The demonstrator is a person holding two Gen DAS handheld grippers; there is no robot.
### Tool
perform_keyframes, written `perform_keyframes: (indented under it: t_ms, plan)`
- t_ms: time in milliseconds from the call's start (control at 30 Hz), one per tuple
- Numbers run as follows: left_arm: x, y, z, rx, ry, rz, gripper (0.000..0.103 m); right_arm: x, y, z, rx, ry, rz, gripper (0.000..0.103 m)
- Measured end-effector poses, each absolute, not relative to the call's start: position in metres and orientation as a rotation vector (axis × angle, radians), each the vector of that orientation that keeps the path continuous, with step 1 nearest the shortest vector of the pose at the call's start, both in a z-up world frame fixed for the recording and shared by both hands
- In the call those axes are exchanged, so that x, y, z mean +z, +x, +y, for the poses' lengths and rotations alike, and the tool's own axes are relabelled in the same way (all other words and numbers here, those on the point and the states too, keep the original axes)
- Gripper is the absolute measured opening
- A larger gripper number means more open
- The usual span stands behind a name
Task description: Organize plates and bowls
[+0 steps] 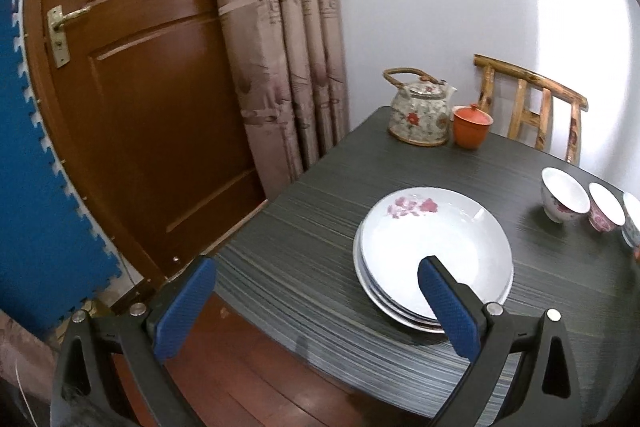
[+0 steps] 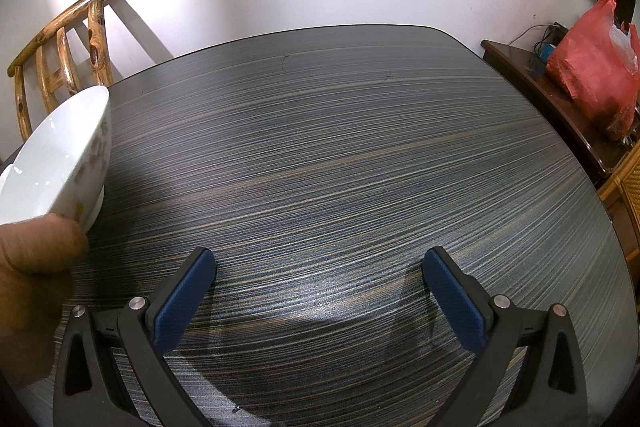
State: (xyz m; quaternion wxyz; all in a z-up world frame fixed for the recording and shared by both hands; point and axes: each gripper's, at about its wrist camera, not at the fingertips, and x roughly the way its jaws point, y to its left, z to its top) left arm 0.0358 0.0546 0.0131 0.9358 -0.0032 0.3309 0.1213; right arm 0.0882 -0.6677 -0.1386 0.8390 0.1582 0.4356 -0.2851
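Looking along my left gripper (image 1: 318, 277), I see its blue-padded fingers (image 1: 448, 301) spread wide with nothing between them. It hangs over the near left corner of the dark striped table (image 1: 304, 239). The right-hand pad overlaps the near rim of a stack of plates (image 1: 432, 247) in this view, but I cannot tell whether it touches. The stack sits near the table's front edge, and the top plate is white with a pink flower print on its far side. Further right, three small bowls (image 1: 564, 193) stand in a row close together, the last cut off by the frame edge. At the far corner a flowered teapot (image 1: 420, 113) with a woven handle stands just beside an orange lidded cup (image 1: 471, 126). A wooden chair (image 1: 532, 107) stands behind the table, with a curtain (image 1: 288, 39) and a brown door (image 1: 140, 87) to the left.

My right gripper (image 2: 318, 265) is likewise spread open and holds nothing, hovering low over a bare stretch of the same table. At the left edge of its view a white bowl (image 2: 60, 155) with a faint floral pattern appears tilted, with part of a bare hand (image 2: 32, 267) showing in front of its lower side. Whether that hand grips the bowl I cannot tell. A red plastic bag (image 2: 592, 67) rests on a dark sideboard (image 2: 560, 115) to the right.
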Motion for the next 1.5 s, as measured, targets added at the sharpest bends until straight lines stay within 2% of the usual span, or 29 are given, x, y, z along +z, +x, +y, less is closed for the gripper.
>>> perform_keyframes:
  t_ms: [533,1500]
  plan:
    - [0.017,0.035,0.056,0.230,0.015,0.673,0.103,-0.139,0.088,-0.668,-0.603,0.335,0.921,0.103]
    - [0.014,0.020,0.002,0.060,0.136,0.676,0.103,-0.140,0.088,-0.669,-0.603,0.335,0.922,0.103]
